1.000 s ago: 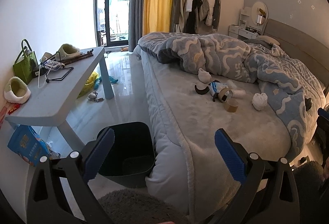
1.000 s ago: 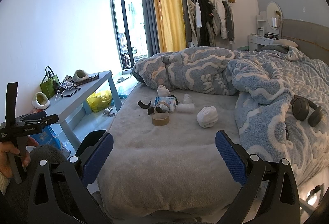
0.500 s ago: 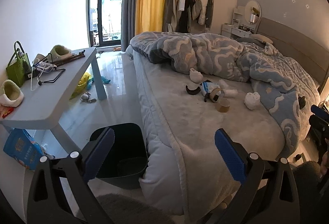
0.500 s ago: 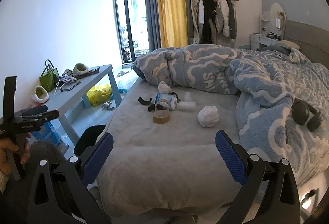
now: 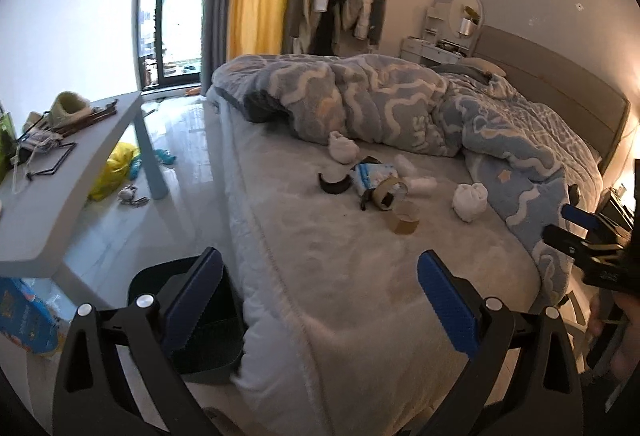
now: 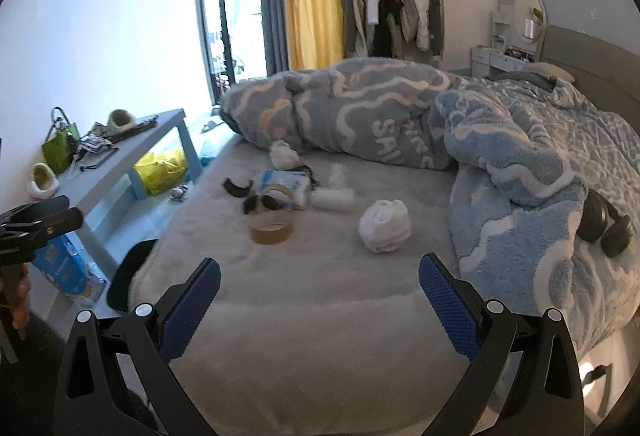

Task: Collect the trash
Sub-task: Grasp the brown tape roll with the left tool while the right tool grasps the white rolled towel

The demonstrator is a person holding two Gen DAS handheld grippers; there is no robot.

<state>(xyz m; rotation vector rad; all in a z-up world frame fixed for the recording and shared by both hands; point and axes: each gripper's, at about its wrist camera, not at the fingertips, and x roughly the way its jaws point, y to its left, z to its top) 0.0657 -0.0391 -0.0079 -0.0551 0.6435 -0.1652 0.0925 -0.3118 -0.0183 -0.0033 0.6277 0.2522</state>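
The bed (image 6: pixel 320 316) wore a matt, short-piled grey fleece; at two o'clock the blue duvet (image 6: pixel 520 164) looked thicker and fluffier. The tape roll (image 6: pixel 272 230) showed glossy brownish film, and the white bundle (image 6: pixel 384 226) beside it seemed soft cloth, though blur left that unsure. At nine o'clock the floor (image 5: pixel 192 172) shone like polished tile, the table (image 5: pixel 60 204) was smooth matt, the bin (image 5: pixel 216 340) dull black plastic.
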